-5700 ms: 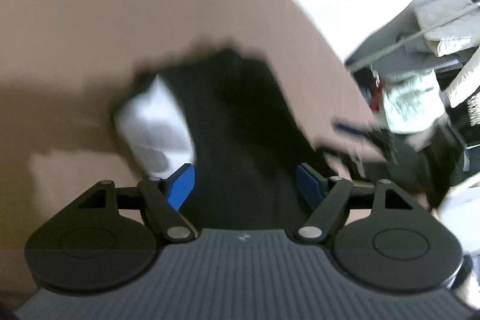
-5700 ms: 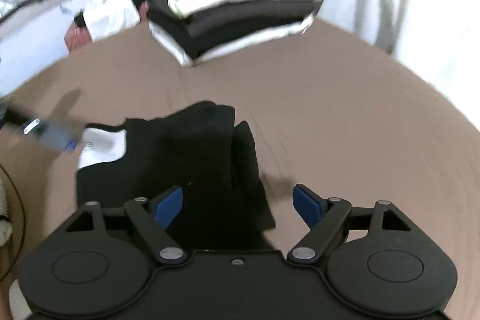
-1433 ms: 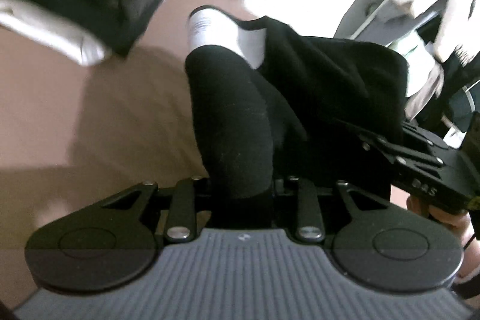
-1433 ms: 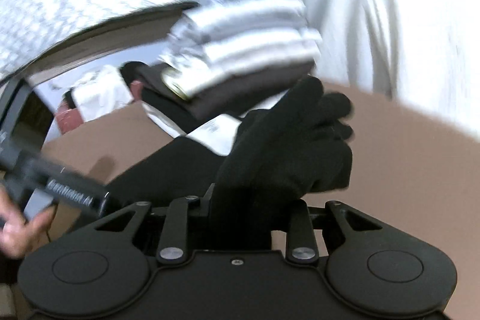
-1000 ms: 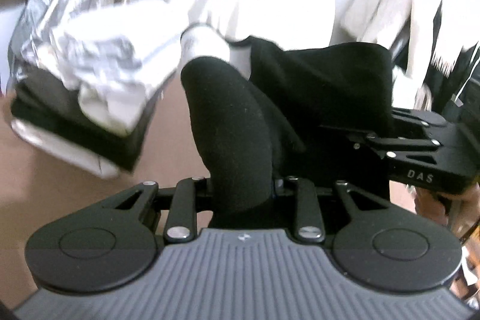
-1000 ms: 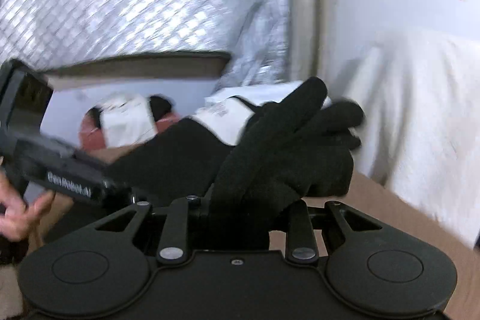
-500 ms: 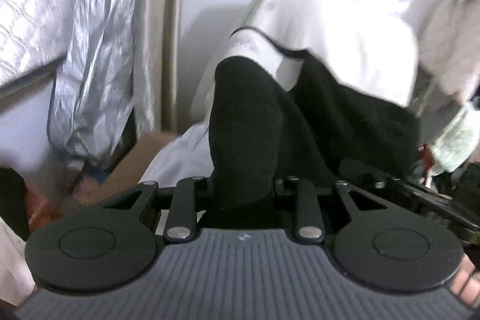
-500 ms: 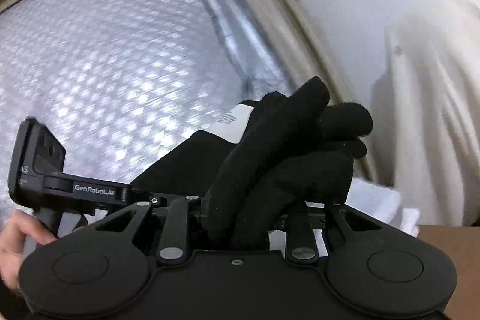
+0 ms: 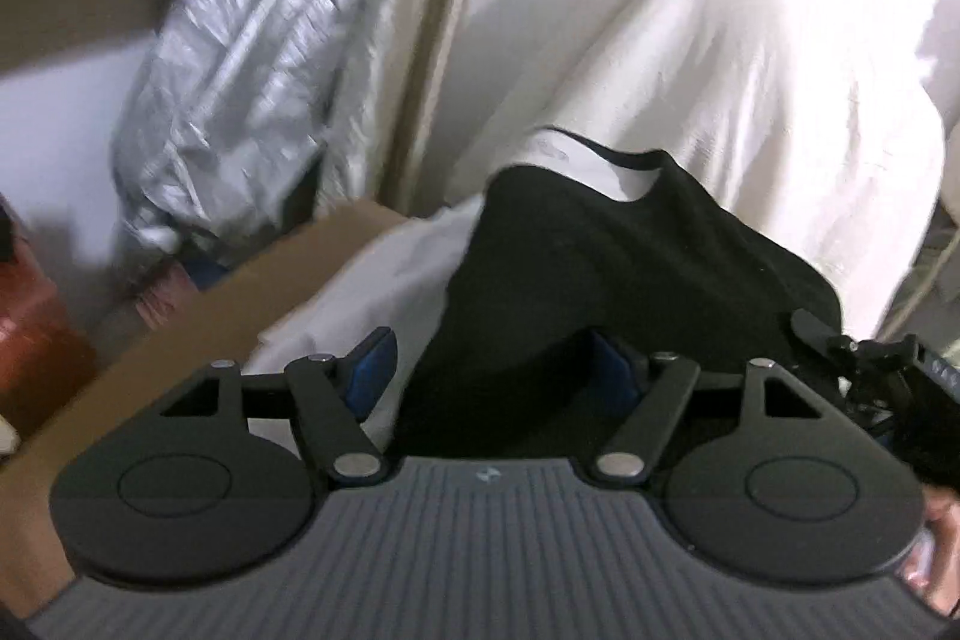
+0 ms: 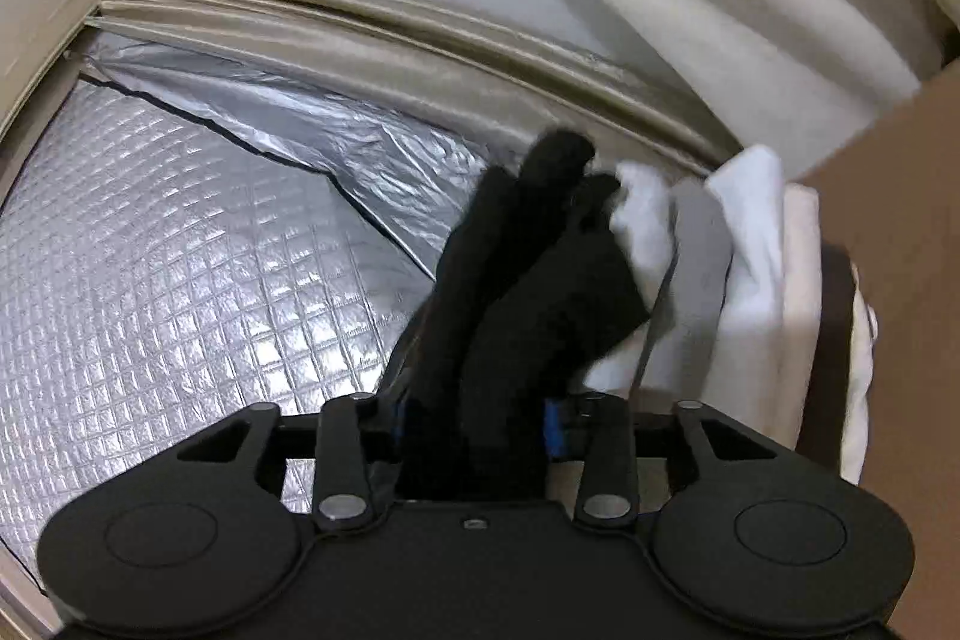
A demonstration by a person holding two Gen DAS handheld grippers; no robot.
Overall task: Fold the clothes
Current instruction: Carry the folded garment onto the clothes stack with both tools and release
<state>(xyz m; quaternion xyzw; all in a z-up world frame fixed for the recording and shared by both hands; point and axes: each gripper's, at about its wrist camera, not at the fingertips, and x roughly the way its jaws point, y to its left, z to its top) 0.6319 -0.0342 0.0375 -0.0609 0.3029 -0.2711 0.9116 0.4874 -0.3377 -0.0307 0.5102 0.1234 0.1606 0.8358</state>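
Left gripper (image 9: 489, 361): jaws just opened wide, black garment (image 9: 606, 280) lying loose between, draped over white folded stack (image 9: 372, 280) at 12 o'clock. Right gripper (image 10: 477, 415): bunched garment clamped, stack (image 10: 750, 250) at 2 o'clock.

Black garment (image 9: 630, 268) — matt, fuzzy cloth — against shiny quilted foil (image 10: 180, 250).

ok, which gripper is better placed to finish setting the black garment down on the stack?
Right, probably. The right gripper is shut on the black garment beside the stack of folded clothes. The left gripper has just been opening; its pads no longer pinch the cloth.
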